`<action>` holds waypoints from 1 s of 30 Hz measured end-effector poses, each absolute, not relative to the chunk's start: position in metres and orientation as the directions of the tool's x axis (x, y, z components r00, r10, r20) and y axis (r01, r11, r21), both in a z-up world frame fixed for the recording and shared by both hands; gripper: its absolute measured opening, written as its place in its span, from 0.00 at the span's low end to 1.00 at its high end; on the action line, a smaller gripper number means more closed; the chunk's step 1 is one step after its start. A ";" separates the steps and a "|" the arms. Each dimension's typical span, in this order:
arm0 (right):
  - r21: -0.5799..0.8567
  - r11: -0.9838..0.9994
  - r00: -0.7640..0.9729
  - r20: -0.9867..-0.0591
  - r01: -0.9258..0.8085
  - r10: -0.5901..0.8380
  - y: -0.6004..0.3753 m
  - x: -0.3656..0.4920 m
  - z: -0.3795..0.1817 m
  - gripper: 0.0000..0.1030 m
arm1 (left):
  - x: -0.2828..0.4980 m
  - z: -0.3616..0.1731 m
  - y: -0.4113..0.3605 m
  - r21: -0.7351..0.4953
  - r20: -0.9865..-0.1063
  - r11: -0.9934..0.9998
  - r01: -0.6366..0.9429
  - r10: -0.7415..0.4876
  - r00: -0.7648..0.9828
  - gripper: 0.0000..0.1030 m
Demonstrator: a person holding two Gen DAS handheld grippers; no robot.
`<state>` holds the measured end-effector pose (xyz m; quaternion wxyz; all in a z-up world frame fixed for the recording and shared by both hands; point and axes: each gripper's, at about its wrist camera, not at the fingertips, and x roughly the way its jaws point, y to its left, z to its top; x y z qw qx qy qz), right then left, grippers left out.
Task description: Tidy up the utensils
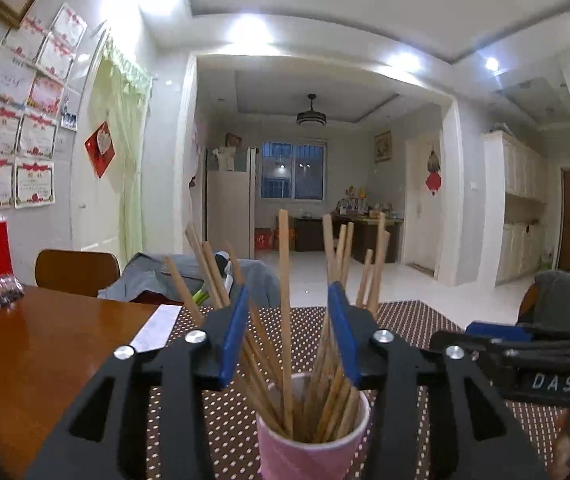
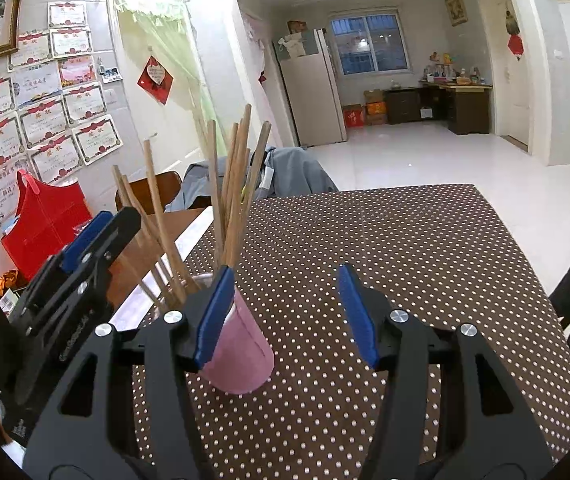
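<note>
Left wrist view: the left gripper (image 1: 290, 332) stands with its jaws apart, pressing on nothing. A pink cup (image 1: 312, 446) sits just below and between them on the dotted cloth (image 1: 401, 316) of the table (image 1: 45, 352). The cup holds a bundle of wooden chopsticks (image 1: 285, 320), long axes near upright, upper ends fanning out; several rise through the gap between the jaws, others lean out past the left jaw and past the right jaw. Whether any stick touches a blue pad cannot be told. The right gripper (image 1: 497, 330) lies off to the right of the jaws.

Right wrist view: the right gripper (image 2: 285, 314) has its jaws at a middling spread, with only dotted cloth (image 2: 365, 240) between them. The pink cup (image 2: 241, 360) stands upright beside the left jaw, outside the gap, partly hidden behind that jaw's blue pad. Its chopsticks (image 2: 233, 184) point up and away, splayed leftward. The left gripper (image 2: 93, 236) reaches in further left of the cup.
</note>
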<state>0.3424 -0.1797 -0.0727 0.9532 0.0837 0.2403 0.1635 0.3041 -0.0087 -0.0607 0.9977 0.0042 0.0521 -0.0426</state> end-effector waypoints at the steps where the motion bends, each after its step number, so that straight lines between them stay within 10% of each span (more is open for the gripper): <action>1: 0.237 0.934 0.833 -0.430 -0.269 0.349 -0.180 0.339 -0.072 0.54 | 0.299 -0.059 -0.009 0.011 -0.107 0.996 0.086 -0.084 0.991 0.50; 30: 0.116 0.972 0.955 -0.193 -0.204 0.224 -0.178 0.097 -0.024 0.85 | 0.067 -0.003 0.011 0.057 -0.164 0.995 0.078 -0.068 0.984 0.72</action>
